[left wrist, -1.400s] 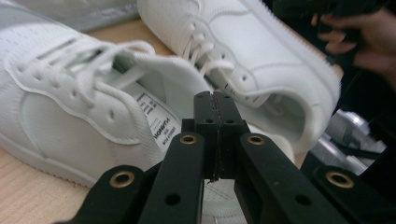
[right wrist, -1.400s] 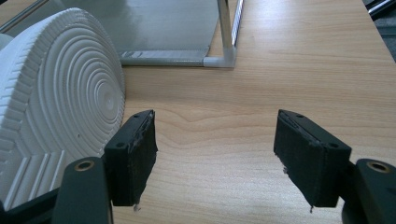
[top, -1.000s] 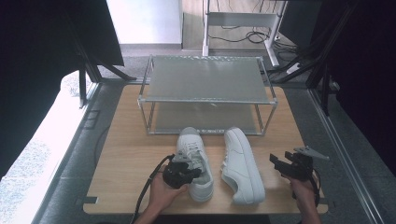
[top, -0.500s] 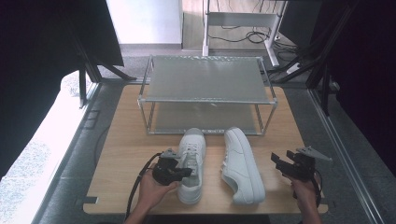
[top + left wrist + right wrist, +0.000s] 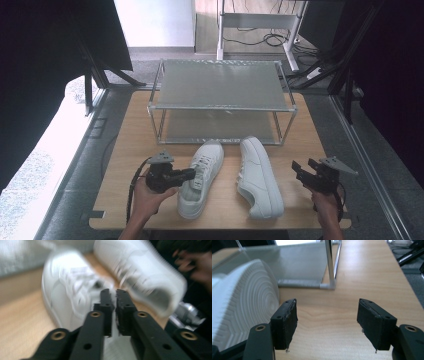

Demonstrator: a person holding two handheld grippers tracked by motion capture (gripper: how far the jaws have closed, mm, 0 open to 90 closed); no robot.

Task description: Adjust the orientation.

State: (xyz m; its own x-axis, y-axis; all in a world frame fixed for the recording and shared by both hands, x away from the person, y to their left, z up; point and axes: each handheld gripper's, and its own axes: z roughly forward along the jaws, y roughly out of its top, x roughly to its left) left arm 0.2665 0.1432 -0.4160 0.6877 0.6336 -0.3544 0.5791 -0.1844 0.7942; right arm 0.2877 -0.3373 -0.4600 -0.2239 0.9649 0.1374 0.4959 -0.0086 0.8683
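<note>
Wooden bench [image 5: 130, 150] carrying metal rack [image 5: 220, 90] at far edge. Two white shoes lying mid-bench, toes pointing toward rack, no readable branding. Left gripper [image 5: 191, 173], jaws just opening slightly, nothing between, hovering beside left shoe [image 5: 202, 175]. Right gripper [image 5: 298, 170] standing wide, empty, near right edge beside right shoe [image 5: 257, 175].

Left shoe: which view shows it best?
The high view: the left shoe lies whole and sharp on the table, upright, with the left gripper at its side. The left gripper view shows it close but blurred. The right gripper view shows a ribbed white sole, likely the other shoe's.
</note>
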